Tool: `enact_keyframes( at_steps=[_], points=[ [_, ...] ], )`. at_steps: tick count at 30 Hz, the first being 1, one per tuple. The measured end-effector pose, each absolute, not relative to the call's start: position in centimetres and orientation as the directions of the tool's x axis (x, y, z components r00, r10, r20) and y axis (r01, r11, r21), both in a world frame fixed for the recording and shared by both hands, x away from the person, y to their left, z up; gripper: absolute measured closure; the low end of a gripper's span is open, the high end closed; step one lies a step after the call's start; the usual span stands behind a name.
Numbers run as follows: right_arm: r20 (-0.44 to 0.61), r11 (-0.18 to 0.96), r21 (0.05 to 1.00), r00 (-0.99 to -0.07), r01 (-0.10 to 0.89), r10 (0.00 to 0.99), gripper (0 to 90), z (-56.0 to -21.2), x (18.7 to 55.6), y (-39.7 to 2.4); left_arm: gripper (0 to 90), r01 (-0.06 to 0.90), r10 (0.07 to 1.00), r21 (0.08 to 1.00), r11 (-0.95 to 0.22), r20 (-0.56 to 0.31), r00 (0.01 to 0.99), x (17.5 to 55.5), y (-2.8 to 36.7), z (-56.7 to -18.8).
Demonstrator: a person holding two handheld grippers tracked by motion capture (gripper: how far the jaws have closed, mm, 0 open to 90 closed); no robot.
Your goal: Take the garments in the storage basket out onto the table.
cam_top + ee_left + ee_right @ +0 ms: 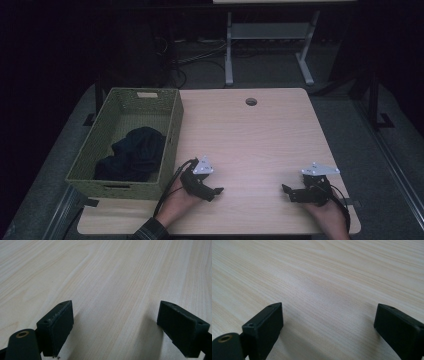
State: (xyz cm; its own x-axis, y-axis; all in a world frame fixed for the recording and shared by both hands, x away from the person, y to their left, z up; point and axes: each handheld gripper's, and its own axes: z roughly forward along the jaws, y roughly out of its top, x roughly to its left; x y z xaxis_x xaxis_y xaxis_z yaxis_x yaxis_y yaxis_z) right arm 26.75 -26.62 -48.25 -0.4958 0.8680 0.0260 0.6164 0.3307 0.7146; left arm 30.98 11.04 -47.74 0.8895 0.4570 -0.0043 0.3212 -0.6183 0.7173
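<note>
My left gripper (217, 192) rests low over the near part of the light wooden table (260, 135), just right of a woven green basket (170, 135). Its jaws point right and stand open, with bare wood between them in the left gripper view (115, 322). My right gripper (286, 192) sits near the table's front right, pointing left toward the other one. It is open too, with nothing but wood grain between its pads (327, 327). A dark crumpled cloth (132, 152) lies inside the basket.
The basket takes up the table's left side. A round cable hole (251, 101) sits near the far edge. Beyond the table stand the white legs of another desk (229, 55) and cables on a dark floor.
</note>
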Motion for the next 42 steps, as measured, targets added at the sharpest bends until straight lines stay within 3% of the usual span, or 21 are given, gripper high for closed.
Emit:
enact_keyframes(
  at_steps=[42],
  points=[
    [0.027, 0.336, 0.714, -0.503, 0.615, 0.864, 8.1, -48.3, 26.9, -26.6, 13.9, 0.342, 0.476, 0.688, -0.64, 0.006, 0.879, 31.5, 10.6, -45.2]
  ],
)
